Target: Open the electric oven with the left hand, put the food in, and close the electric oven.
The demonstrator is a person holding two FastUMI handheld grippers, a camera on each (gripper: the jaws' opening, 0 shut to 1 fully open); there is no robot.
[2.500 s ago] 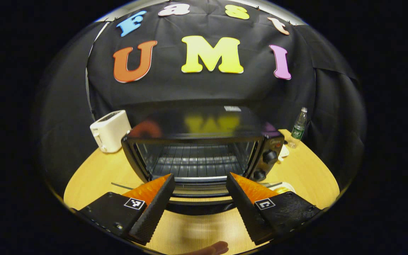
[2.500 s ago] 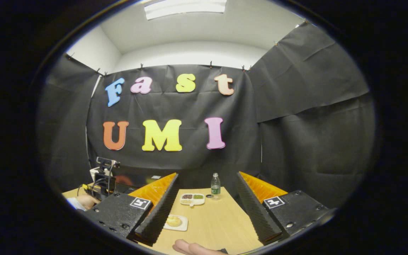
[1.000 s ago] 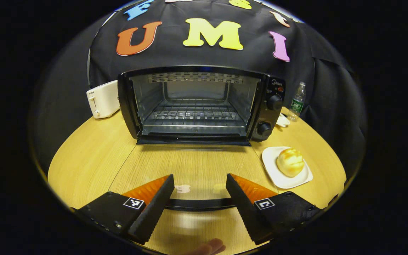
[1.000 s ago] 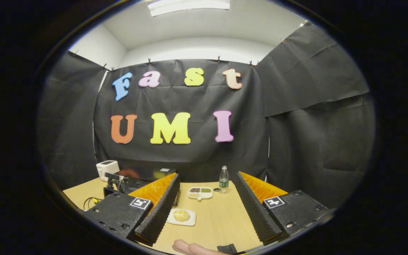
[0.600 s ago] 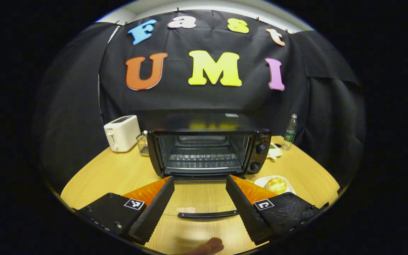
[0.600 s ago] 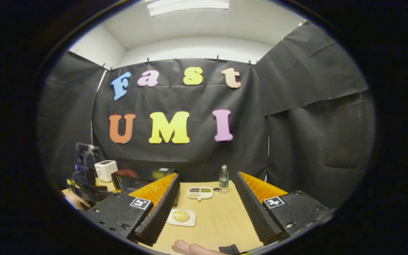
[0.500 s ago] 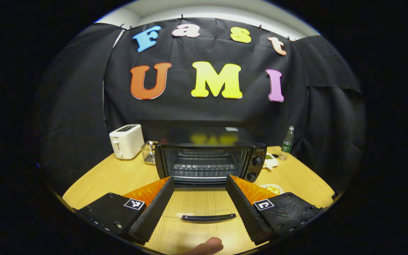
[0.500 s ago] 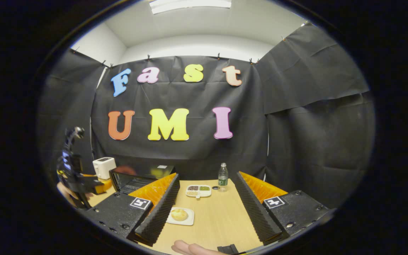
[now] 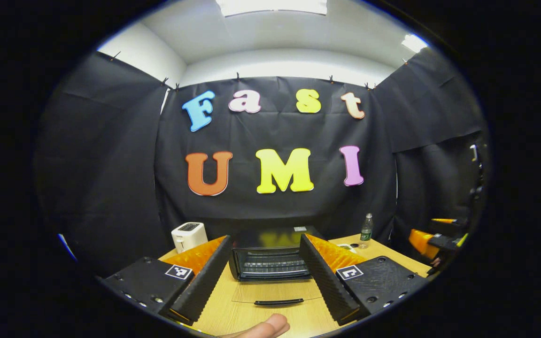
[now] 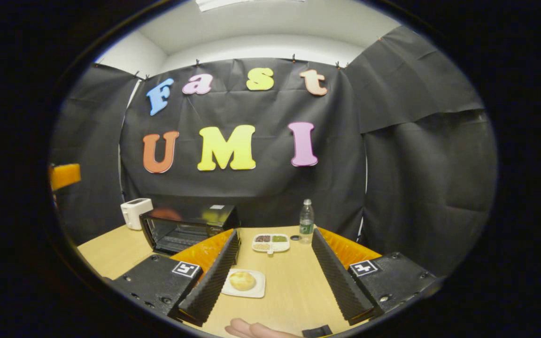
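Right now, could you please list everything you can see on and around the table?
Electric oven: one, black, table centre, door folded down open.
Toaster: one, white, left of the oven.
Bun: one, golden, on a white plate, right of the oven.
Divided dish: one, white, behind the plate.
Bottle: one, clear, beside the dish.
Table: one, light wood.
Left gripper: open, empty.
Right gripper: open, empty.

toaster [image 10: 135, 212] left of oven [image 10: 183, 227], bun [image 10: 243, 280] on plate [image 10: 257, 290]
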